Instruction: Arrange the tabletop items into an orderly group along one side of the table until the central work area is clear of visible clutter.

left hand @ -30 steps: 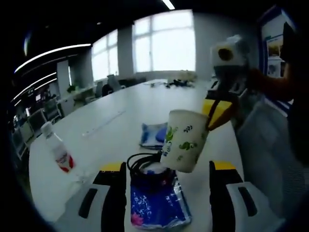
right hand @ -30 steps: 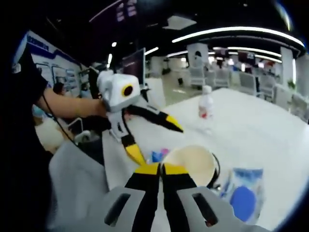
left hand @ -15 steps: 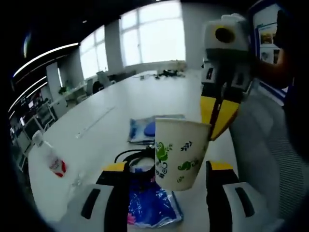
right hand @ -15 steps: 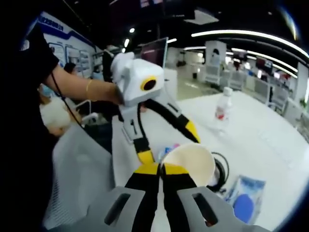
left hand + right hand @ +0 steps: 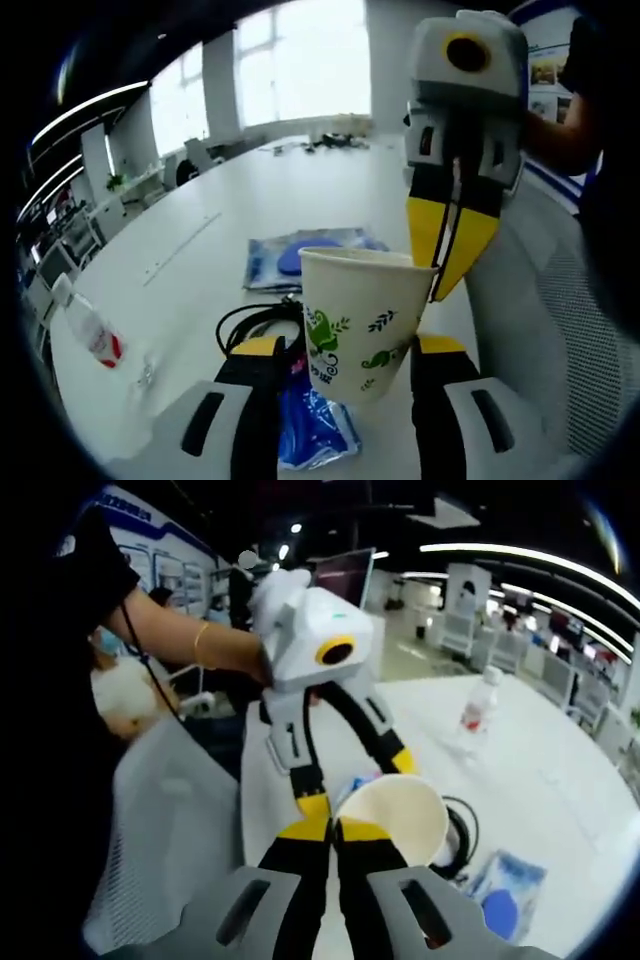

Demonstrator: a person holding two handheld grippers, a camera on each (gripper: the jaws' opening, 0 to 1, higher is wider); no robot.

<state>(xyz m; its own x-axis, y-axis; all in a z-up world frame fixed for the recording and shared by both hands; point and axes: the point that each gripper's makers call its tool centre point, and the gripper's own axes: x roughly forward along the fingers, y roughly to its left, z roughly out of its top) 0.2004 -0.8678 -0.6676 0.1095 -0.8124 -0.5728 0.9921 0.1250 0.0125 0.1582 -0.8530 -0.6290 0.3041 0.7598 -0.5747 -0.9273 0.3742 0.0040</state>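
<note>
White and smooth, the long bench [image 5: 250, 215] runs through an open office toward tall bright windows, with ceiling light strips and rows of chairs. On it we count one clear plastic bottle [image 5: 85, 328] with a red label, two glossy blue packets [image 5: 300, 252], and one coil of black cable [image 5: 262, 322]. One tapered paper cup [image 5: 360, 320] printed with green leaves is off the bench, its rim pinched by our right gripper [image 5: 333, 832]; our left gripper [image 5: 340, 352] has its fingers spread either side of it.
</note>
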